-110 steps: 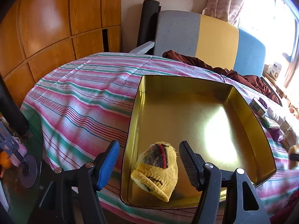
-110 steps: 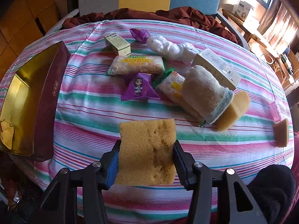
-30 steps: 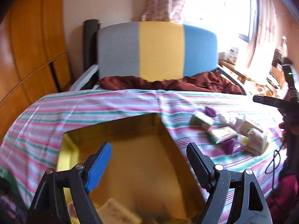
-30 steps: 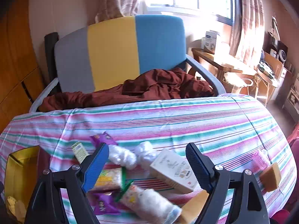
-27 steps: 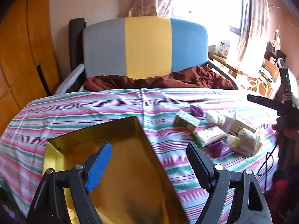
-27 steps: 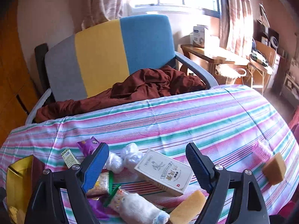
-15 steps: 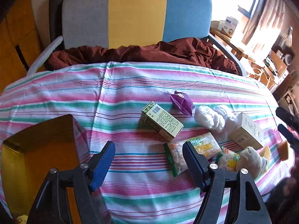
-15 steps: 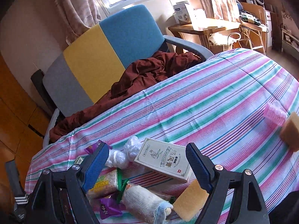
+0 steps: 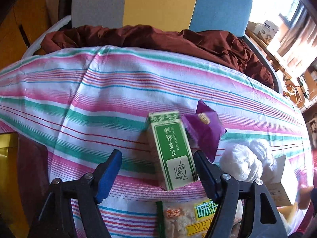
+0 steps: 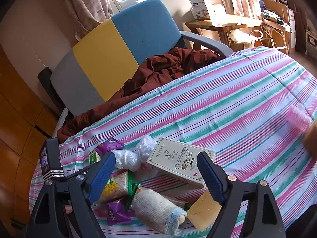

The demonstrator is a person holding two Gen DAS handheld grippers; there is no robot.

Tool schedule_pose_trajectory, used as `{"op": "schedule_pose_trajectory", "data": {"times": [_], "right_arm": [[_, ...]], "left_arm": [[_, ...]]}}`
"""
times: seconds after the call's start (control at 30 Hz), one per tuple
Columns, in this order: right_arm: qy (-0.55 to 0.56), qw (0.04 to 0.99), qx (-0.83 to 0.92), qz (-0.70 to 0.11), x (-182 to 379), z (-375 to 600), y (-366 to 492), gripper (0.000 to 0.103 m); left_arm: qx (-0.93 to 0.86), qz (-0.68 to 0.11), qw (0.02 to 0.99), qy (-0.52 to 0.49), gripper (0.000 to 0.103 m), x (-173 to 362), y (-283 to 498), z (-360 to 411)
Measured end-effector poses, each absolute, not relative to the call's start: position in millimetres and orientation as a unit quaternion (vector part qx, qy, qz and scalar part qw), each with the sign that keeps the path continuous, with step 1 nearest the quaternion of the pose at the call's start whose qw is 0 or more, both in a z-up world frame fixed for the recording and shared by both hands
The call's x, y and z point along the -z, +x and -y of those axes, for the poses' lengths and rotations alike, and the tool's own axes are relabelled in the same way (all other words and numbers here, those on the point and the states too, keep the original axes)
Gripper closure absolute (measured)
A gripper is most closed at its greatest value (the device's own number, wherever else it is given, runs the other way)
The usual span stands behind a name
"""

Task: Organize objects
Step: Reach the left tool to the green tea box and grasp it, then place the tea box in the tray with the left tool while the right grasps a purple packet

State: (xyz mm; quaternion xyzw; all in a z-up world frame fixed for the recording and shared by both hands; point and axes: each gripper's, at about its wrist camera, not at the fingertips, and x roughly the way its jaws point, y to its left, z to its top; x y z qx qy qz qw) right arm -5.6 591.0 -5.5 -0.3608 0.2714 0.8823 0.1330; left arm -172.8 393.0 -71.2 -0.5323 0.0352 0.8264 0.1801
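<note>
Pointing down, the left gripper (image 9: 156, 170) stands apart around a green tea box (image 9: 173, 150) on the striped cloth (image 9: 99, 91), its right finger (image 9: 205, 171) touching. The right gripper (image 10: 156, 175) gapes empty above a white tea box (image 10: 180, 161); only this view shows a yellow sponge (image 10: 204, 211).

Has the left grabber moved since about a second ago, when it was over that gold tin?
Yes. The left gripper has swung away from the gold tin, now at the picture's left edge, and come down over the green box, which sits between its open jaws.
</note>
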Motion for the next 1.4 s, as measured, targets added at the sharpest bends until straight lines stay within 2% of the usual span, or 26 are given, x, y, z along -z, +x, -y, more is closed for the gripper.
{"op": "schedule_pose_trajectory", "data": {"times": [0.23, 0.3, 0.37, 0.47, 0.5, 0.57, 0.73, 0.83, 0.87, 1.0, 1.1, 1.27, 1.4], "right_arm": [[-0.379, 0.153, -0.879, -0.245, 12, -591, -15, 0.017], [-0.383, 0.157, -0.878, -0.24, 14, -591, -16, 0.017], [-0.386, 0.161, -0.876, -0.238, 15, -592, -18, 0.017], [-0.392, 0.166, -0.873, -0.239, 19, -594, -19, 0.017], [-0.394, 0.166, -0.872, -0.238, 20, -595, -20, 0.017], [-0.397, 0.166, -0.871, -0.236, 20, -595, -21, 0.017], [-0.394, 0.139, -0.881, -0.222, 16, -585, -24, 0.017], [-0.4, 0.106, -0.887, -0.205, 13, -572, -33, 0.025], [-0.405, 0.088, -0.886, -0.208, 12, -568, -37, 0.028], [-0.44, 0.018, -0.87, -0.22, 9, -549, -72, 0.029], [-0.464, -0.021, -0.839, -0.284, 15, -544, -110, 0.029], [-0.503, -0.018, -0.795, -0.339, 38, -536, -173, 0.03], [-0.55, 0.01, -0.764, -0.336, 67, -525, -204, 0.031]], "left_arm": [[-0.825, -0.033, 0.203, -0.526, 0.051, 67, -181, -379], [-0.818, -0.037, 0.215, -0.532, 0.046, 66, -184, -379], [-0.816, -0.047, 0.221, -0.531, 0.032, 64, -186, -382], [-0.825, -0.07, 0.229, -0.513, 0.032, 59, -187, -388], [-0.824, -0.081, 0.233, -0.511, 0.036, 59, -189, -391], [-0.816, -0.096, 0.242, -0.516, 0.071, 65, -192, -395], [-0.829, -0.099, 0.244, -0.494, 0.072, 68, -184, -390], [-0.834, -0.105, 0.247, -0.482, 0.072, 63, -171, -382], [-0.836, -0.108, 0.247, -0.477, 0.072, 60, -166, -378], [-0.842, -0.102, 0.258, -0.462, 0.072, 44, -147, -359], [-0.849, -0.095, 0.265, -0.448, 0.072, 28, -135, -344], [-0.857, -0.07, 0.269, -0.433, 0.072, 7, -118, -315], [-0.865, -0.055, 0.268, -0.421, 0.072, -6, -107, -290]]}}
